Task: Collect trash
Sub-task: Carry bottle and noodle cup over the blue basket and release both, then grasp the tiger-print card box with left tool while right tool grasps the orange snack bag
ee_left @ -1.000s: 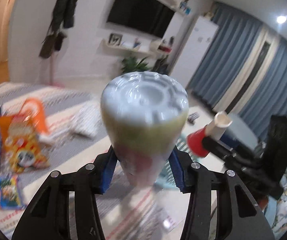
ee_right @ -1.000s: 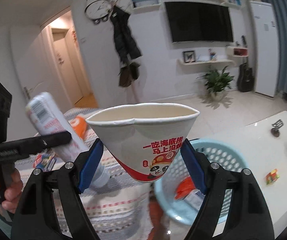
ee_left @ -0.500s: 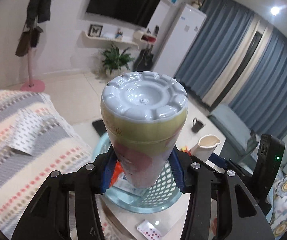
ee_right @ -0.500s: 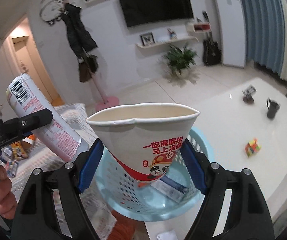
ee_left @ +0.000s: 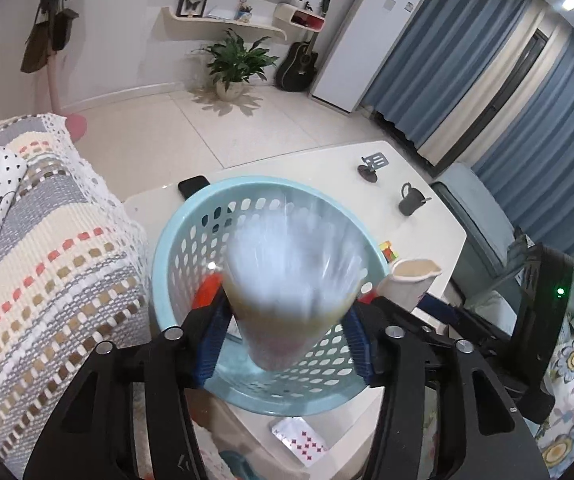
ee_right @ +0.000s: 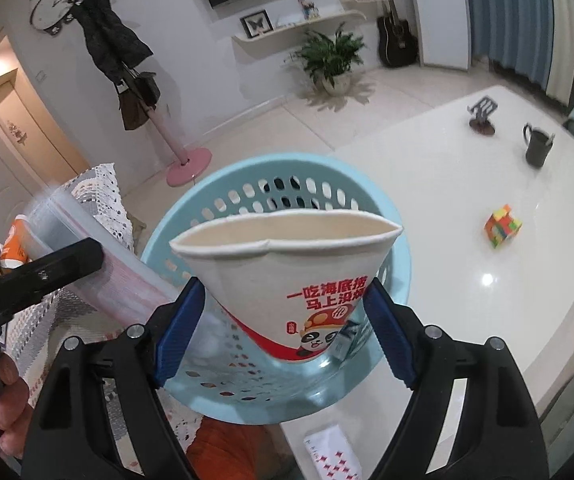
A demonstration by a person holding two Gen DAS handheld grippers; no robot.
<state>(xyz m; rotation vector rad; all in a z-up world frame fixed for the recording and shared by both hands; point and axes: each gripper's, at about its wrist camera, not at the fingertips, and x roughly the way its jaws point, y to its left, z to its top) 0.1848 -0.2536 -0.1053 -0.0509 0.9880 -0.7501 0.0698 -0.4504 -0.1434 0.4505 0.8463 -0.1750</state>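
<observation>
My left gripper (ee_left: 285,336) has spread its jaws, and the plastic bottle (ee_left: 293,284) shows as a motion blur between them, slipping down over the light blue basket (ee_left: 175,248). From the right wrist view the bottle (ee_right: 87,252) slants toward the basket (ee_right: 401,268). My right gripper (ee_right: 287,332) is shut on a squashed white and red paper cup (ee_right: 287,264), held above the basket; it also shows in the left wrist view (ee_left: 407,280). Some trash lies in the basket's bottom.
The basket stands on a white table (ee_right: 467,208) with a dark mug (ee_right: 537,146), a colour cube (ee_right: 503,226), a phone (ee_left: 193,186) and a card packet (ee_left: 299,438). A striped covered sofa (ee_left: 39,264) is on the left.
Both grippers have moved over the basket and tipped downward. My left gripper's jaws have opened and the bottle, held firmly before, is now blurred and dropping. The cup stays gripped.
</observation>
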